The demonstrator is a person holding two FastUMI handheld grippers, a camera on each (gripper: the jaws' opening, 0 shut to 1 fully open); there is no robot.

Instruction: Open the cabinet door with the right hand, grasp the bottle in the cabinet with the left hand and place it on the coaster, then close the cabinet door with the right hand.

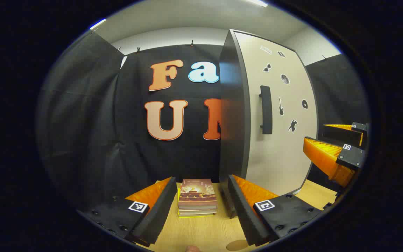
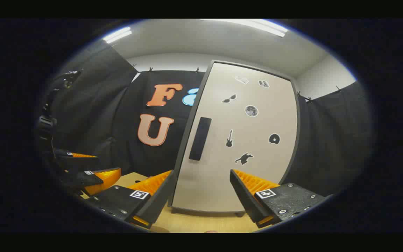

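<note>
On the bench: a stack of books (image 1: 197,196) and the cabinet (image 2: 236,140), door (image 2: 257,168) shut.
Left gripper (image 1: 201,206): level over the bench, jaws wide apart, empty, framing the books.
Right gripper (image 2: 201,194): level, facing the door's handle (image 2: 200,138), jaws wide apart, empty.
Coaster (image 1: 237,245): flat on bench by left gripper.

A light, wood-grain tabletop (image 1: 205,234) carries everything here. On it lies a small stack of books (image 1: 197,197), the top cover reddish brown, the lowest showing a yellow edge. Just right of the stack stands a tall cabinet with a dark frame and a beige door (image 1: 278,115), resting on the same surface (image 2: 201,222). A round brown coaster (image 1: 237,245) lies flat near the table's front edge, apart from the books
</note>
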